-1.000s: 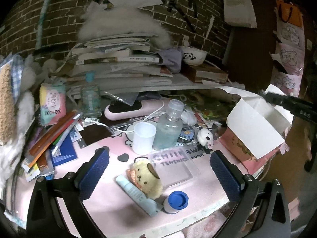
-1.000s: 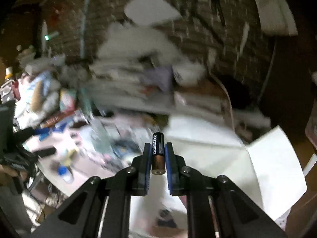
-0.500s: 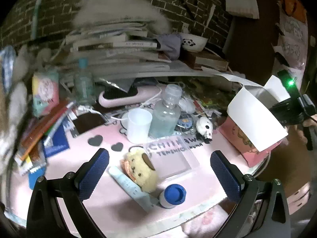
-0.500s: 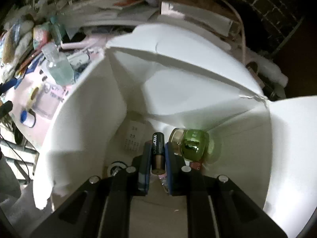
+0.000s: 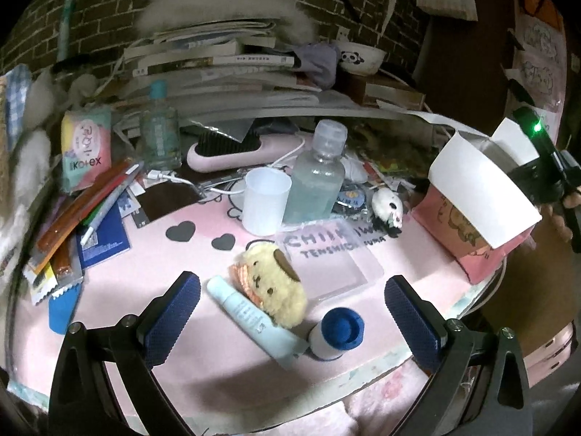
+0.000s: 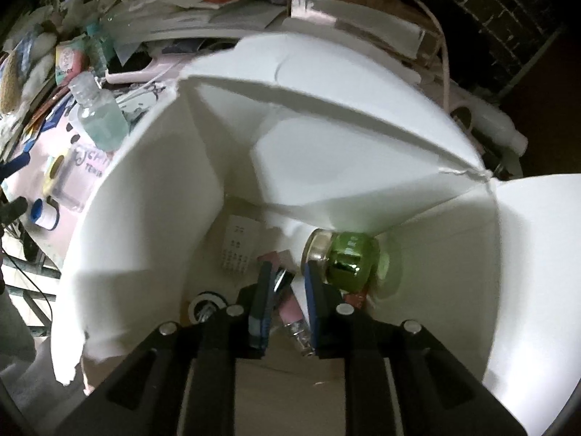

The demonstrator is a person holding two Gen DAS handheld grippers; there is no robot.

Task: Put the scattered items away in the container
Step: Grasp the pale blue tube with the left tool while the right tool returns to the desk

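My left gripper (image 5: 292,292) is open wide, low over the pink table (image 5: 145,283). Ahead of its fingers lie a yellow dog plush (image 5: 276,283), a pale blue tube (image 5: 250,312) and a small blue-capped bottle (image 5: 337,330). The white box (image 5: 479,189) stands at the table's right edge, flaps up. My right gripper (image 6: 287,276) reaches down inside the box (image 6: 152,200), fingers slightly apart with nothing held. Under it lie a green glass bottle (image 6: 348,258), a pink tube (image 6: 290,309) and a printed card (image 6: 238,250). The battery is not visible.
A white cup (image 5: 267,200), a clear bottle (image 5: 316,178), a panda toy (image 5: 388,207) and a clear case (image 5: 337,265) sit mid-table. Pens and packets (image 5: 72,218) crowd the left. A pink brush (image 5: 247,149) and stacked books (image 5: 218,61) fill the back.
My right gripper dropped into the white box with the battery, then its fingers parted and the battery is gone from between them. My left gripper came lower and nearer the plush.
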